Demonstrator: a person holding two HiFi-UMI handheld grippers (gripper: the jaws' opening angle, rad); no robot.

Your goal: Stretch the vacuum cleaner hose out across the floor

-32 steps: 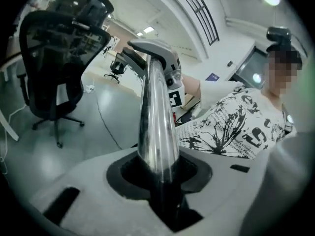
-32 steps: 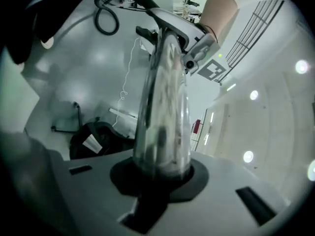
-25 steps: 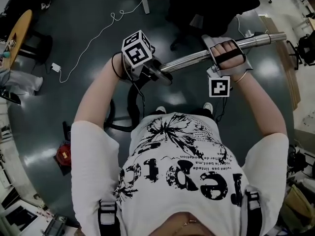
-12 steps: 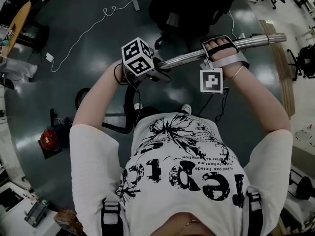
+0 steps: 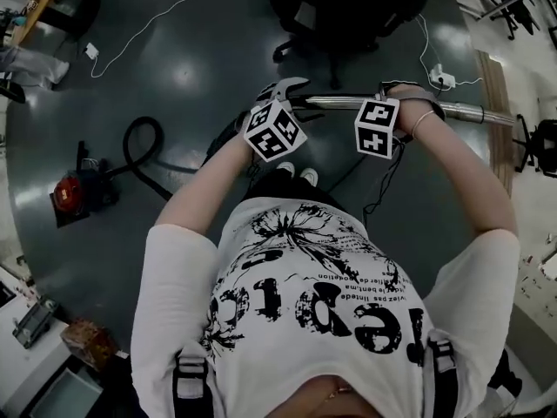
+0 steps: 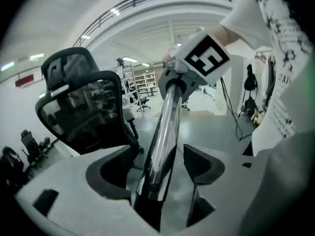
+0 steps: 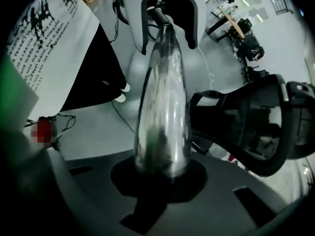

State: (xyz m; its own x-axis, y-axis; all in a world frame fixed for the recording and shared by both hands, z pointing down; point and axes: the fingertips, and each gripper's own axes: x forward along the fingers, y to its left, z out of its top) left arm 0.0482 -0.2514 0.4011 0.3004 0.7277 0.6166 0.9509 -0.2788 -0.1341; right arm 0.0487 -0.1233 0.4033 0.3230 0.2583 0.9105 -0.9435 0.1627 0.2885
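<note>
my left tongs are standing spread, their jaws having just been opening. the left gripper view is showing the chrome wand running up between them, with neither pad pressing on it. my right tongs are pinching that same wand farther along. in the right gripper view their dark pads are wrapping round the tube with no gap showing.

the wand's long axis is lying across the head view, going from the left tongs, through the right ones, out toward the right edge, above the dark floor. the black hose is lying the other way, off to my left. it is curling in a slack loop beside the red vacuum cleaner and then heading in toward my legs, where my left arm is hiding how it joins the wand. a black office chair is standing near the wand on its far side.

so i am judging that the pull has to go along the wand's own line, rightward and away from the cleaner. the right tongs are the only ones gripping and the farther from the loop, so they are placed to lead. the left ones are sitting nearer the hose end.
</note>
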